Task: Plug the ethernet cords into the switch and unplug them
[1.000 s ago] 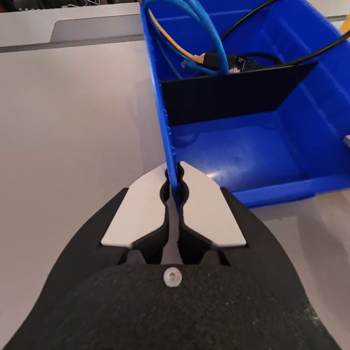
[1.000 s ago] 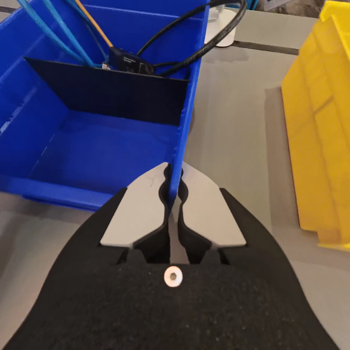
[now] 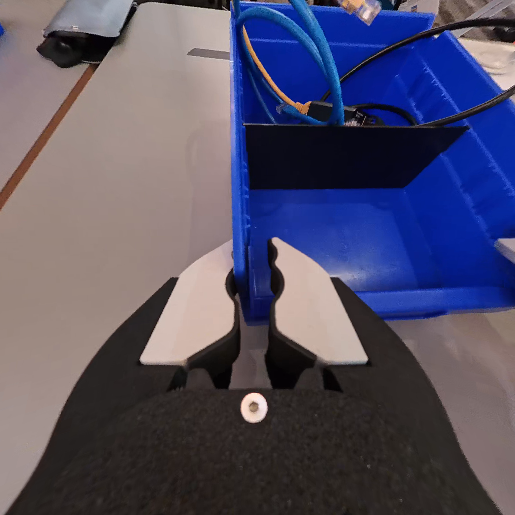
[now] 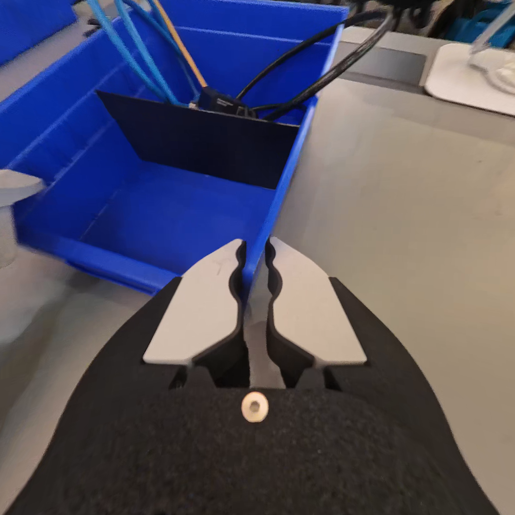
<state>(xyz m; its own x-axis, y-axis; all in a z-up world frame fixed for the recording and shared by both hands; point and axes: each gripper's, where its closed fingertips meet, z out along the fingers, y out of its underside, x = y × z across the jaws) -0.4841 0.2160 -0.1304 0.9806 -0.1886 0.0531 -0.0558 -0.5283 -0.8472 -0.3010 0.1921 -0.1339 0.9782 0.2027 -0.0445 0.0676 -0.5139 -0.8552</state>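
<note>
A blue bin stands on the grey table. A black divider splits it. Behind the divider lies a small black switch with blue ethernet cords, an orange cord and black cables. Loose clear plugs hang at the top. My left gripper is slightly open and straddles the bin's left wall. My right gripper is slightly open and straddles the bin's right wall. The switch also shows in the right wrist view. The front compartment holds nothing.
A dark object under a grey pouch lies at the far left of the table. A white stand base sits at the far right. Another blue bin is behind on the left. Each view's edge shows the other gripper's finger. The gap from one gripper's tips to the other's is roughly 20 cm. Left tips and right tips are each some 15 cm from the switch.
Both grippers were shut on the bin's side walls; now their jaws stand wider with a gap beside each wall. Both views have shifted and show more of the table behind.
</note>
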